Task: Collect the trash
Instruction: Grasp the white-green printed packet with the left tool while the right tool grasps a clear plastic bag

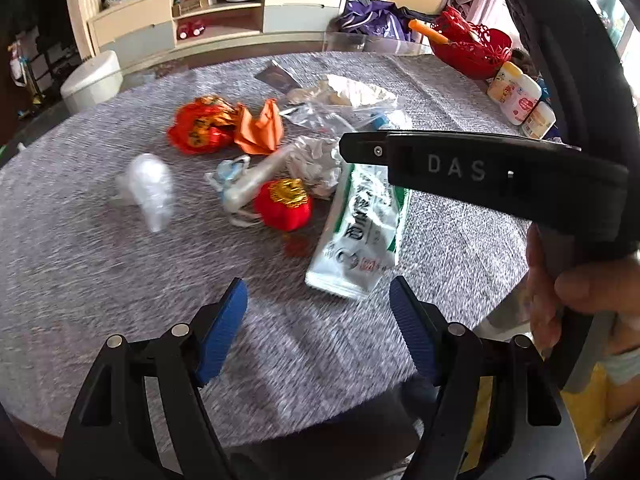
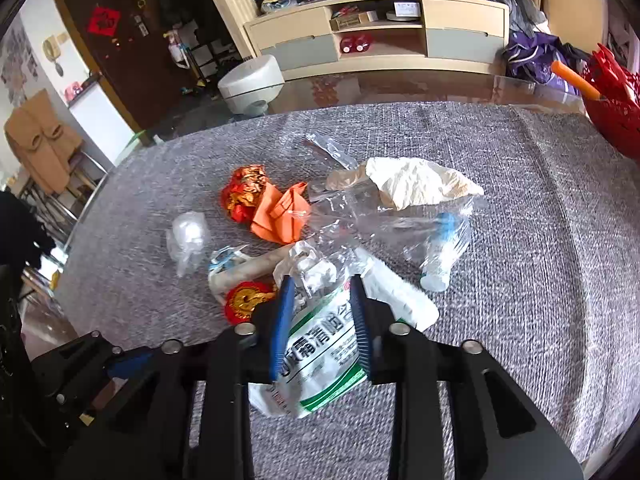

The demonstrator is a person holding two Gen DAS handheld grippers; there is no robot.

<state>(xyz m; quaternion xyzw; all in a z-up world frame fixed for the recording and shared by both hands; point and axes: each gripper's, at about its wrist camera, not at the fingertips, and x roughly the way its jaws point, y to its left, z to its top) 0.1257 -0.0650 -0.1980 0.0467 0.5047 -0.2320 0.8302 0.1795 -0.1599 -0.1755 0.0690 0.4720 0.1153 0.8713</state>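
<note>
A pile of trash lies on the grey table (image 1: pixel 100 264): a white and green packet (image 1: pixel 362 236), a red and gold ornament (image 1: pixel 285 202), a crumpled red wrapper (image 1: pixel 200 125), orange paper (image 1: pixel 262 126), crumpled white paper (image 1: pixel 314 162) and clear plastic (image 1: pixel 150 190). My left gripper (image 1: pixel 318 312) is open and empty, just short of the packet. My right gripper (image 2: pixel 322 304) has its blue pads (image 2: pixel 280 322) on both sides of the white and green packet (image 2: pixel 320 356), closed against it. The right gripper shows from the side in the left wrist view (image 1: pixel 460 164).
A clear bag with a small bottle (image 2: pixel 438 258) and beige paper (image 2: pixel 412 182) lie behind the pile. A red basket (image 1: pixel 470 46) and white bottles (image 1: pixel 516 96) stand at the table's far right. A cabinet (image 2: pixel 376 28) and a white bin (image 2: pixel 252 84) stand beyond the table.
</note>
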